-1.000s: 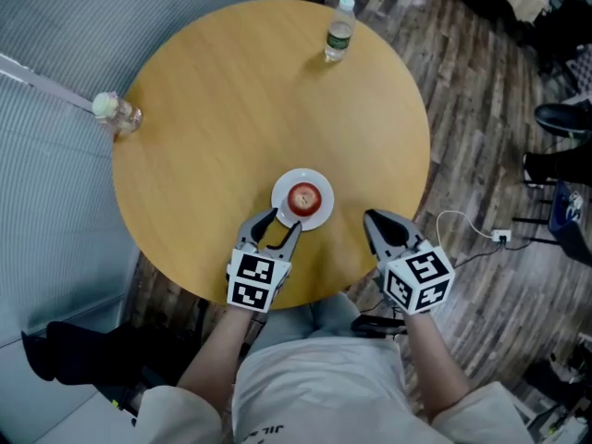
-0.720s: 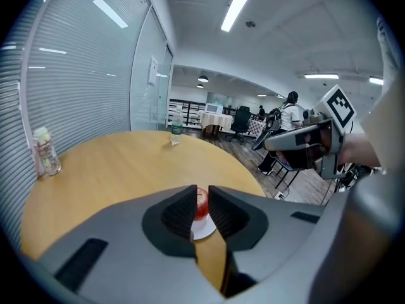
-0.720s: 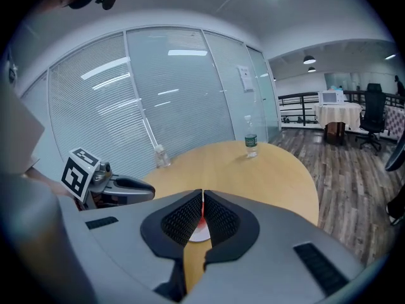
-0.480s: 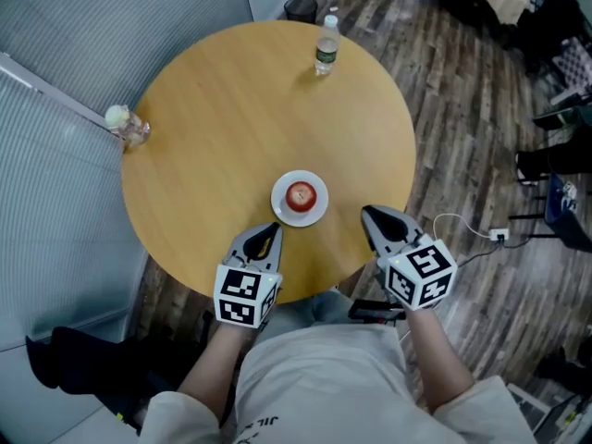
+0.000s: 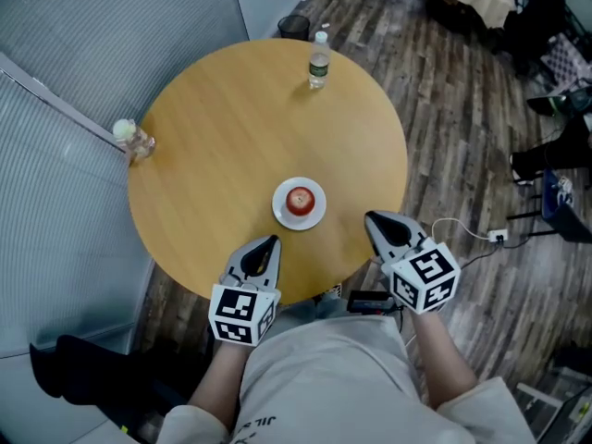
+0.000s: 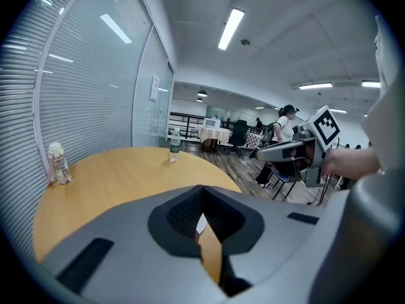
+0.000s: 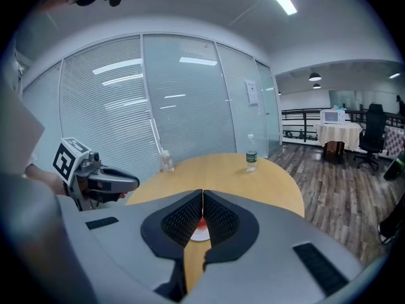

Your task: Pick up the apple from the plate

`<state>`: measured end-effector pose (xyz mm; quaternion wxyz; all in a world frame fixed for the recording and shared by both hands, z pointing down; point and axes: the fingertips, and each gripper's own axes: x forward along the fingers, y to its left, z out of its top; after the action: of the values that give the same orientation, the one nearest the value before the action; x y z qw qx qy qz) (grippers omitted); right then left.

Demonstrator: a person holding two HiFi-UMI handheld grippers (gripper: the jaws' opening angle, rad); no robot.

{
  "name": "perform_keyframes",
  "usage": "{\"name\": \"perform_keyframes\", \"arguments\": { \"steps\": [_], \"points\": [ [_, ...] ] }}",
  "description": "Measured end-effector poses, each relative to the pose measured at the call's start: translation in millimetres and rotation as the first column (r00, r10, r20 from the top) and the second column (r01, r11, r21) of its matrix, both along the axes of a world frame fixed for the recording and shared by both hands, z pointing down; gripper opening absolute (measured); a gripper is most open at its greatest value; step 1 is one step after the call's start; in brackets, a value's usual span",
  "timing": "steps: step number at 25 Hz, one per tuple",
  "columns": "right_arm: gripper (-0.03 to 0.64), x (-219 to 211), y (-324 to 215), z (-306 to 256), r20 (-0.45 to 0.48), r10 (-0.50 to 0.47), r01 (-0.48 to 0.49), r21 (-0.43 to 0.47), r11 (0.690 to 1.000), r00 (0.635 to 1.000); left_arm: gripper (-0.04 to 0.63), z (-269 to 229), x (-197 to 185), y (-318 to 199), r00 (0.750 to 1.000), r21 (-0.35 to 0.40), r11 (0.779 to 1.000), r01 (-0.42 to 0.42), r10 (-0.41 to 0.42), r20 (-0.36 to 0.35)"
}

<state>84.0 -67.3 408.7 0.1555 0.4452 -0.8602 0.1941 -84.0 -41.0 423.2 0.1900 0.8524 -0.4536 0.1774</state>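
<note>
A red apple sits on a small white plate on the round wooden table. My left gripper hangs over the table's near edge, left of the plate and apart from it, jaws shut with nothing between them. My right gripper is off the near right rim, also shut and empty. In the right gripper view a sliver of the apple and plate shows below the closed jaws. In the left gripper view only a strip of the plate shows between the jaws.
A water bottle stands at the table's far edge, a small glass bottle at its left edge by the blinds. A dark bin sits on the floor behind. A cable and plug lie on the wooden floor to the right.
The left gripper's jaws have closed empty and it has pulled back from the plate toward the table's near edge. Both grippers have risen; the table looks smaller and farther.
</note>
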Motion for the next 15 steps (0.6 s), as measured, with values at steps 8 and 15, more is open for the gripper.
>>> {"name": "perform_keyframes", "arguments": {
  "steps": [8,15],
  "points": [
    [0.031,-15,4,-14,0.003,-0.043,0.043,0.025,0.999,0.999,0.003,-10,0,2,1.000,0.011,1.000,0.005,-0.005,-0.009],
    [0.031,-14,7,-17,-0.008,-0.061,0.061,0.031,0.998,0.998,0.003,-16,2,1,1.000,0.022,1.000,0.000,0.000,-0.005]
  ]
}}
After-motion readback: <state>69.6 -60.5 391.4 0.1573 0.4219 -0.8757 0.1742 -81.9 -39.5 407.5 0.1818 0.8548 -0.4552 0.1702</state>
